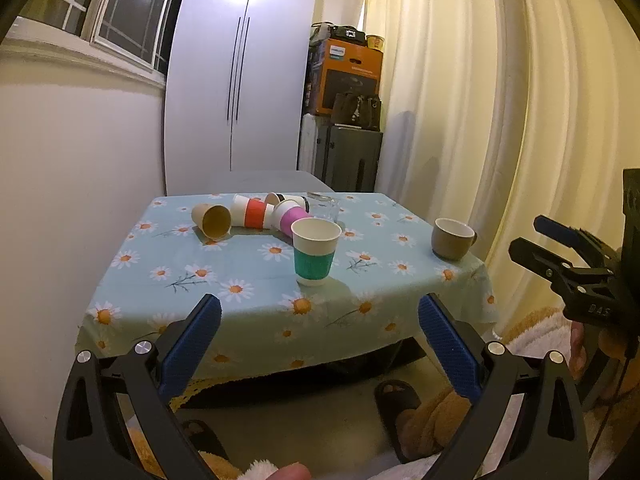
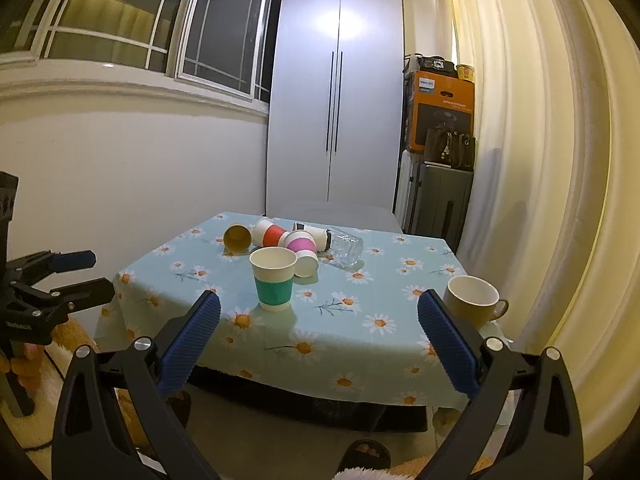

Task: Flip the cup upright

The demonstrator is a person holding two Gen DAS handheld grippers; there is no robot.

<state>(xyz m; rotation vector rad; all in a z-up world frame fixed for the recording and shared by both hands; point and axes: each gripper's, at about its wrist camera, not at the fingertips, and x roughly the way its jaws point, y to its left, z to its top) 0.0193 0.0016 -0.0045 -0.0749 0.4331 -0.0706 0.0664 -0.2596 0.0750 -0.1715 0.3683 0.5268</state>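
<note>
Right wrist view alone shows glass (image 2: 347, 251) lying tipped at tabletop's far edge. Five paper cups: green cup (image 1: 315, 250) upright mid-table, empty; four toppled behind. One mug (image 1: 452, 238) upright near right edge, empty. Left gripper (image 1: 320, 334) and right gripper (image 2: 319, 330) both spread wide, grasping nothing, short of near edge.
</note>
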